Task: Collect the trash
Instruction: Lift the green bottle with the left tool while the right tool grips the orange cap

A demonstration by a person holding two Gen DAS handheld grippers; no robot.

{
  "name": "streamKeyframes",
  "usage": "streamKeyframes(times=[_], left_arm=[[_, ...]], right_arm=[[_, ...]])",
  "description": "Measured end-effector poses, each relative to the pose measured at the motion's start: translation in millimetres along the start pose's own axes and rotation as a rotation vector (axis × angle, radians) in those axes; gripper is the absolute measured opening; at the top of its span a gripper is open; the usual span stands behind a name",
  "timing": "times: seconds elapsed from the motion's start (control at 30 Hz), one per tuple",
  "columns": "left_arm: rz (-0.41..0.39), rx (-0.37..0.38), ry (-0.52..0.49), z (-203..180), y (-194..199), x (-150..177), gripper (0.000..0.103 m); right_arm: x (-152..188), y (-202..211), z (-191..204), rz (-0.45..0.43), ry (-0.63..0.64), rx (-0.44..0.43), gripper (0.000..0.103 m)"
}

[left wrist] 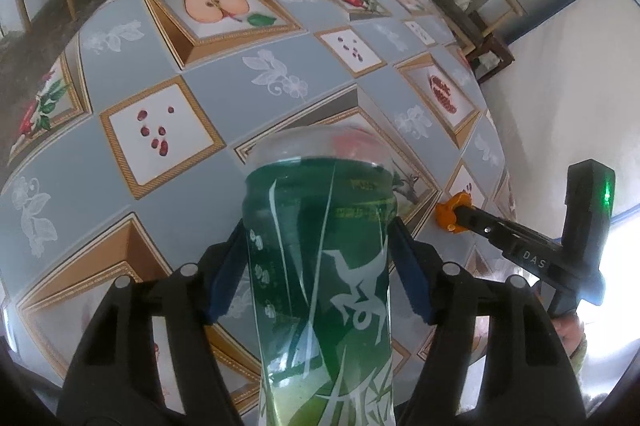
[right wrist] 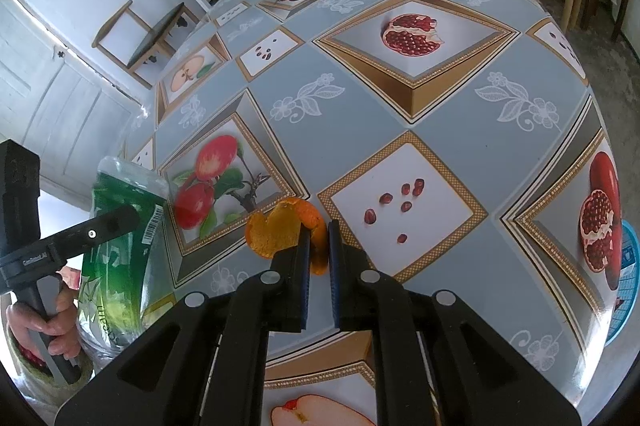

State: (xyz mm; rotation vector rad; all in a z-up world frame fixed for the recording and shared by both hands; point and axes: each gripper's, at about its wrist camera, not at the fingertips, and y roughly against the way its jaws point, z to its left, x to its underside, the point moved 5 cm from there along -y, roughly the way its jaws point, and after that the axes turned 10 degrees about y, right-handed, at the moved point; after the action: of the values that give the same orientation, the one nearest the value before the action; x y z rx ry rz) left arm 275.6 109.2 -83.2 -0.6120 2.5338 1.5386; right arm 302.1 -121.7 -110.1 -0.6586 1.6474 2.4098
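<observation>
Here, on the left, left gripper (left wrist: 320, 258) clamped on both sides of a green plastic packet (left wrist: 320, 274), blue pads (left wrist: 226, 274) pressed against its flanks, packet's clear sealed end pointing forward over the fruit-patterned tablecloth (left wrist: 168, 66). Further right, near the table's edge, right gripper (right wrist: 319, 246) pinched nearly closed on a curled orange peel (right wrist: 280, 230), most of the peel sticking out ahead and left of the fingertips, just above the cloth. From the right wrist view, packet (right wrist: 120, 258) held well left of the peel, apart from it. At far right, blue plastic basket (right wrist: 626, 290) past the table's edge.
</observation>
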Motion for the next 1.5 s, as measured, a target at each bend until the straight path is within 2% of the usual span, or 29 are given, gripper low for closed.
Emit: streamKeyframes(times=[0.4, 0.83, 1.5], left_arm=[[-0.175, 0.067, -0.032, -18, 55, 5, 0.064], [-0.242, 0.090, -0.065, -32, 87, 16, 0.064], [-0.345, 0.078, -0.168, -69, 116, 12, 0.064]], right_arm=[[-1, 1, 1, -0.002, -0.009, 0.009, 0.009], [-8, 26, 18, -0.075, 0.004, -0.021, 0.008], [-18, 67, 28, -0.167, -0.007, -0.069, 0.008]])
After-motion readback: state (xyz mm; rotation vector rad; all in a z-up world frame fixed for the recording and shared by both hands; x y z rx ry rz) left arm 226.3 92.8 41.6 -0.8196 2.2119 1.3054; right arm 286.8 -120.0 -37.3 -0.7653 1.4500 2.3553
